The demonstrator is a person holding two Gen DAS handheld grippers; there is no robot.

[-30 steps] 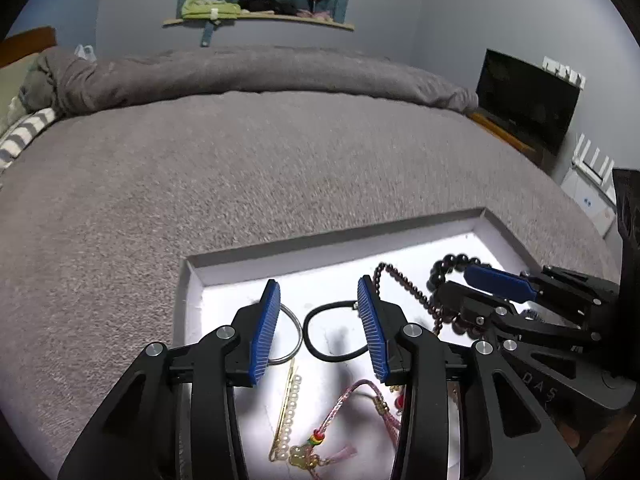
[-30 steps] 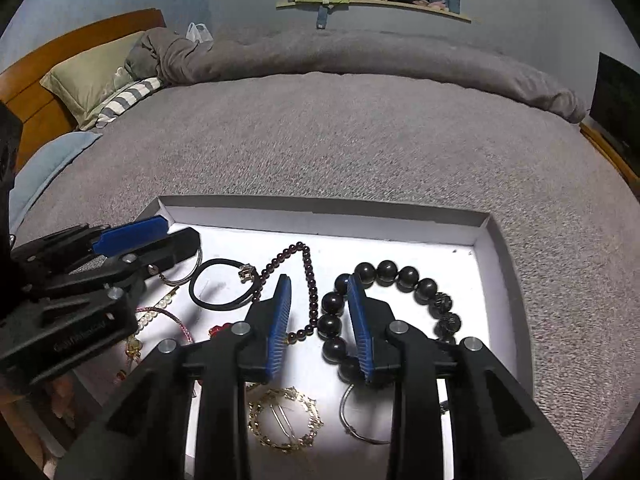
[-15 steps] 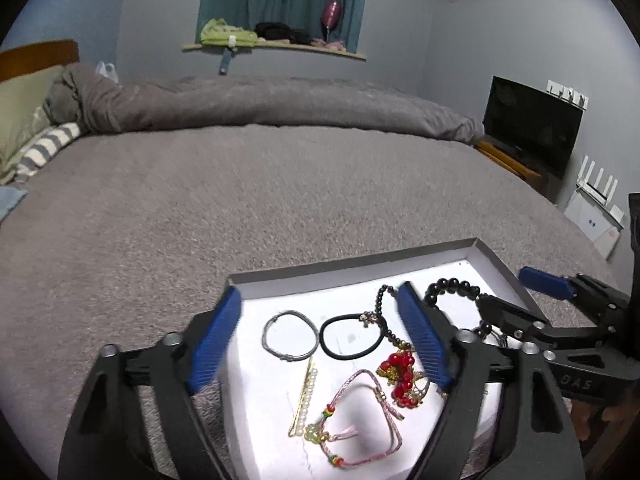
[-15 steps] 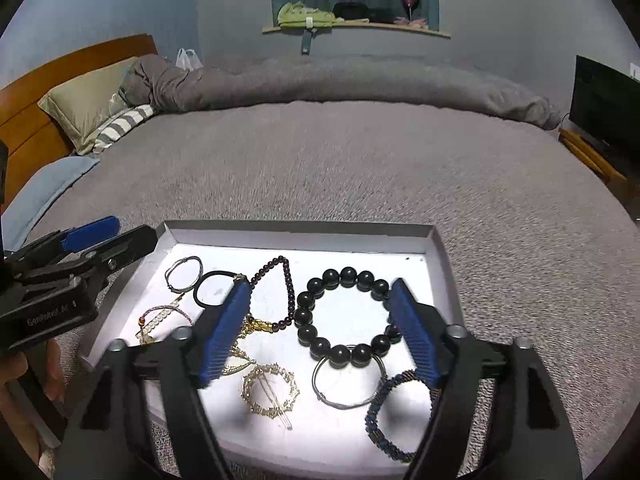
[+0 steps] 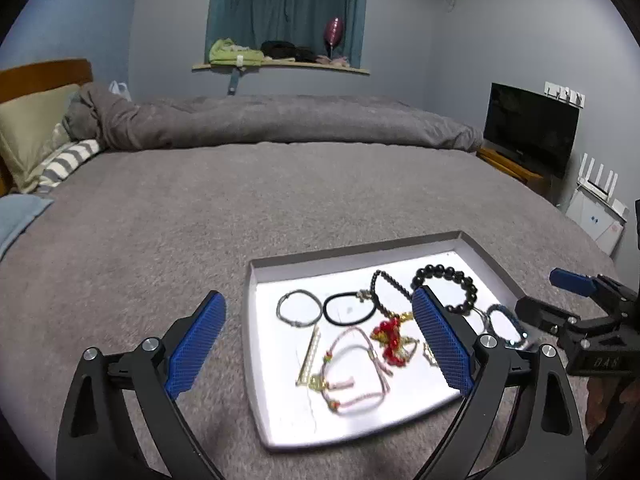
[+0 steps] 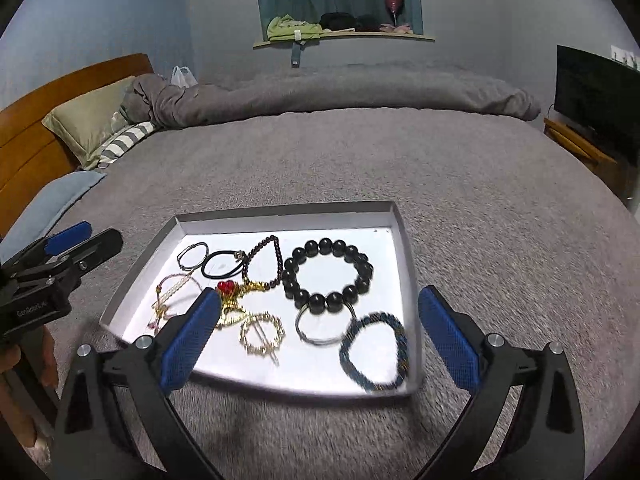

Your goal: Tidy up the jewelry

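A white tray [image 5: 253,320] [image 6: 400,220] lies on the grey bed with jewelry spread in it. It holds a black bead bracelet [image 6: 312,249] [image 5: 444,269], a black hair tie [image 6: 206,269], a dark red bead string [image 6: 276,258], a red heart charm [image 6: 226,287], a gold ring clip [image 6: 281,330], a silver ring [image 6: 320,341], a blue bead bracelet [image 6: 349,362] and a pink cord bracelet [image 5: 354,400]. My left gripper [image 5: 318,292] and right gripper [image 6: 320,292] hover above the tray's near side. The jaws of both are opening wide, with nothing gripped.
The grey bed cover [image 5: 200,208] stretches around the tray. Pillows [image 6: 92,120] and a wooden headboard [image 6: 36,128] are at the far left. A dark TV [image 5: 532,128] stands at the right. A cluttered window shelf [image 6: 344,34] is behind.
Both grippers have drawn back and up from the tray, and their jaws have spread wide. The black bead bracelet, earlier between the right jaws, lies free in the tray.
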